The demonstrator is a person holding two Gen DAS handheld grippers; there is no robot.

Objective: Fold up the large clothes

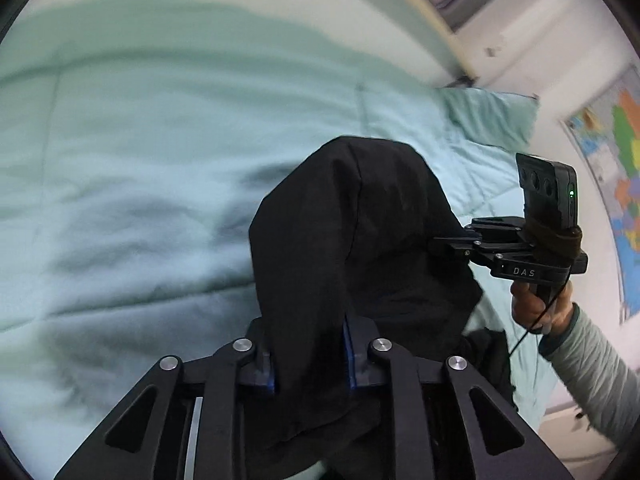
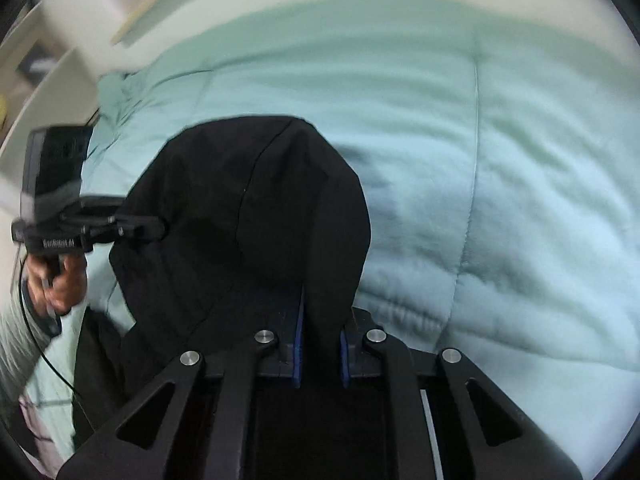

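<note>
Black fabric garment [image 1: 352,240]: lifted above pale green quilted bed [image 1: 140,160], frame centre; left hand-held gripper [image 1: 310,354] and right hand-held gripper [image 2: 320,344] both clamp it. No finished fold visible; folding appears early.

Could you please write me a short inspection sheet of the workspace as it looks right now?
Surface: a bed covered by a pale green quilted comforter, rumpled, with a matching pillow at its far end.
Job's things: one black garment, lifted off the comforter and draped between both claws.
Clutter: nothing seen.
Grippers: left claw shut on the black garment; right claw shut on another part of it, blue pads showing on both.
Cables: a thin black cable hangs below the right hand; another by the left hand.
Surroundings: a coloured wall map at the right; white furniture, blurred.
</note>
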